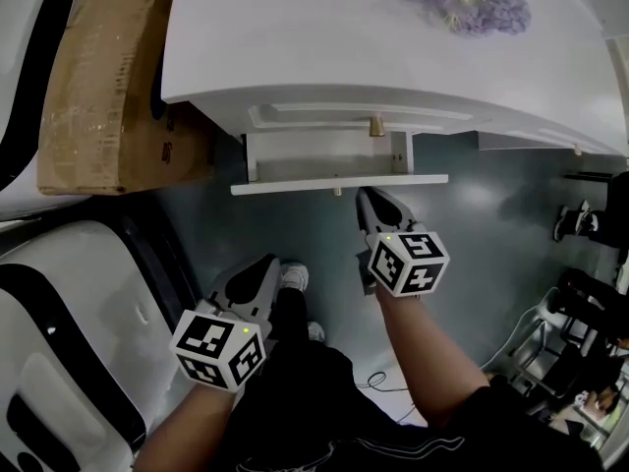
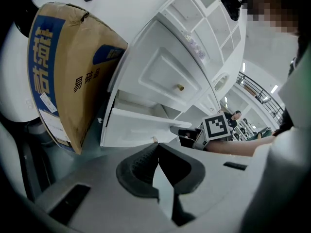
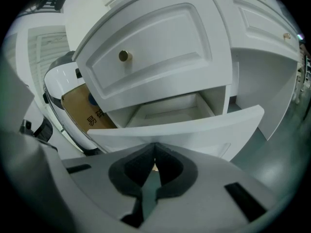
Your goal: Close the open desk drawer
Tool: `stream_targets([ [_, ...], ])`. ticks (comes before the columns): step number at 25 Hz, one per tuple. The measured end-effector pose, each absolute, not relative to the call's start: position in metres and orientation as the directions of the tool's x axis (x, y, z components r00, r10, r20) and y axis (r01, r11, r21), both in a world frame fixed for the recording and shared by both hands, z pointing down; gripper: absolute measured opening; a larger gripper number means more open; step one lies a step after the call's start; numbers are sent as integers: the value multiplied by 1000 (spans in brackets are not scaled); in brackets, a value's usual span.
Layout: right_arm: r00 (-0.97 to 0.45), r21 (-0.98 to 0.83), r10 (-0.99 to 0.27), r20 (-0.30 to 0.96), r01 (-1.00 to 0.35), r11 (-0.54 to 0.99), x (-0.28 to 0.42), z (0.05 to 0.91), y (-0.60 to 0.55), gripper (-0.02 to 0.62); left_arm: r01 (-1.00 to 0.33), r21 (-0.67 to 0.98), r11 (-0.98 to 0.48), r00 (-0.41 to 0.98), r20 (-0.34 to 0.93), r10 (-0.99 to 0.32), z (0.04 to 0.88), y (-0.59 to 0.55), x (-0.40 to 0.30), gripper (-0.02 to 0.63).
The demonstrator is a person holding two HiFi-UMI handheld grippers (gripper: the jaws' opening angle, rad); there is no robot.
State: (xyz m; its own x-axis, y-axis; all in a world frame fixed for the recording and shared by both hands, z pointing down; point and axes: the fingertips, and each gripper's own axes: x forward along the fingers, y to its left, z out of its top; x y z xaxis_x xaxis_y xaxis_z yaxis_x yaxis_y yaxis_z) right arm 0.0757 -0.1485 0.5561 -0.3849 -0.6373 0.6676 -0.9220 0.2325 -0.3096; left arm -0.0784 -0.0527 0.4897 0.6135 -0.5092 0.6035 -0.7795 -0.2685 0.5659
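Our right gripper (image 1: 366, 197), jaws pressed together and empty, is sitting at the drawer front (image 1: 295, 185) beside its knob (image 1: 337, 192); we are judging a straight inward push next.

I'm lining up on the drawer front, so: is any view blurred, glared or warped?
Head view: sharp, soft sheen on the floor, drawer evenly lit. Right gripper view: fisheye bows the drawer front, corners dark. Left gripper view: same bowing, dark at the left edge.
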Motion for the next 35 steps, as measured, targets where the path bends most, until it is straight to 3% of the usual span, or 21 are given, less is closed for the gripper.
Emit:
stream_targets([
  [35, -353, -268, -709, 611, -934, 235, 70, 555, -238, 6, -812, 565, -145, 546, 648, -532, 520, -56, -124, 5],
])
